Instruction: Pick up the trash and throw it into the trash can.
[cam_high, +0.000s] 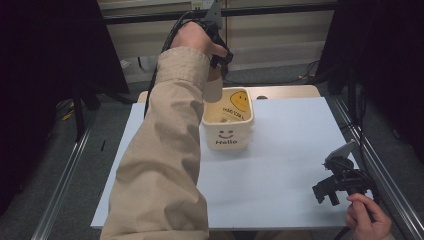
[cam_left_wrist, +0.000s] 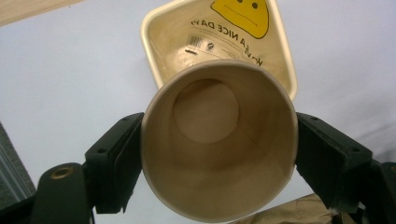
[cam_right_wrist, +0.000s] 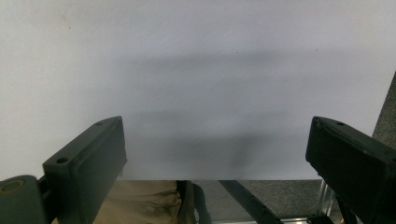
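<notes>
Paper cup (cam_high: 214, 90) mostly behind sleeve (cam_high: 165, 150); bin (cam_left_wrist: 219, 37) cut by top edge

A square container (cam_high: 227, 127) stands on the table sheet (cam_high: 280, 165), a little toward 12 o'clock of the sheet's middle. Directly above its rim, toward 11 o'clock, hangs a paper cup (cam_high: 214, 90) — clamped between the 2 jaws of the left gripper (cam_high: 216, 60), its open mouth toward that gripper's camera. The right gripper (cam_high: 334, 186) sits at 4 o'clock of the container — well apart, near the sheet's edge, with bare sheet between its spread jaws.
</notes>
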